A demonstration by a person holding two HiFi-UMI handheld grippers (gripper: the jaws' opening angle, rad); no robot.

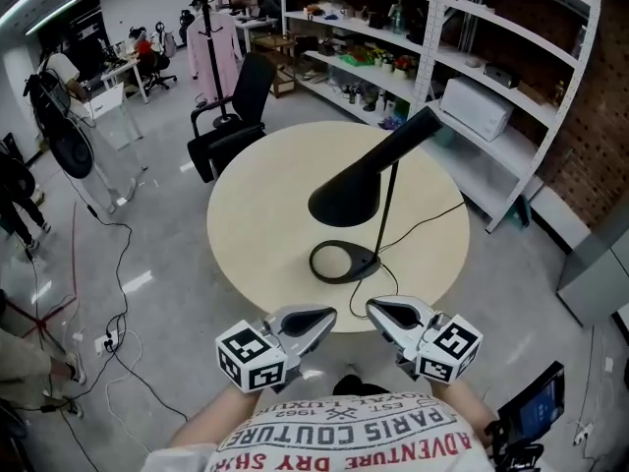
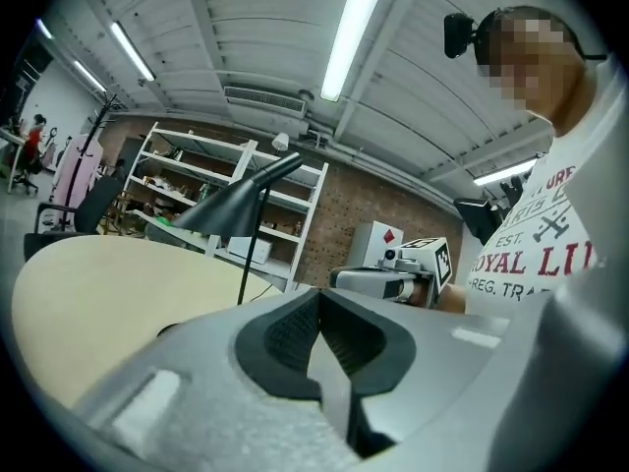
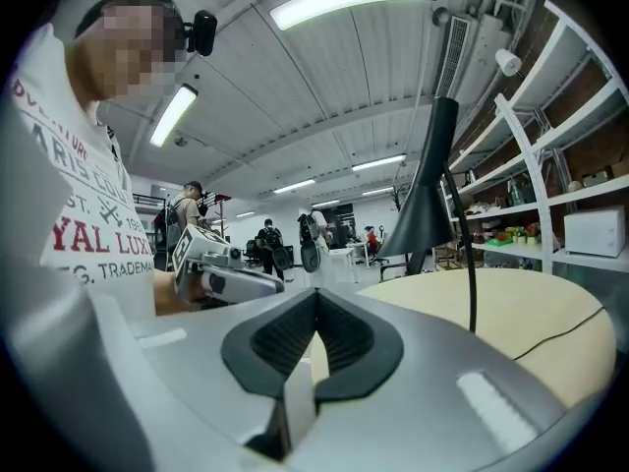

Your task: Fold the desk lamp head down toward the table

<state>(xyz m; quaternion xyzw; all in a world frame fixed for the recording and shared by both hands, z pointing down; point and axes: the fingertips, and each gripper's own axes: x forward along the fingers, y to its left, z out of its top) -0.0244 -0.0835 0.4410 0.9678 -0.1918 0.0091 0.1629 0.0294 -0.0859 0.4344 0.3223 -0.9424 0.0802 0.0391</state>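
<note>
Two grippers were in our hands at the near edge of the round table (image 1: 257, 226), both clenched shut with nothing between the pads. The left gripper (image 1: 327, 314) and the right gripper (image 1: 374, 309) angled in toward each other, tips close but apart, and neither touched the lamp (image 1: 362, 187). In the left gripper view we saw its jaws meet along one seam, empty, with the table top stretching beyond them and the right gripper off to one side. In the right gripper view the jaws were pressed together the same way and bare, with the left gripper showing beside our printed shirt (image 1: 344, 431). The lamp stood on the table, right of its centre. Its ring-shaped base (image 1: 344, 262) lay close to the near edge, just beyond the gripper tips, and a thin stem (image 1: 389, 200) rose from the base's right side. The black cone head (image 1: 398, 146) was up, well clear of the table top. It slanted from its narrow end over the far right edge down to its wide mouth above the middle of the table, and the mouth faced downward. Beyond the far edge we saw a black chair (image 1: 234, 116) on the left and white shelves (image 1: 491, 77) on the right.
</note>
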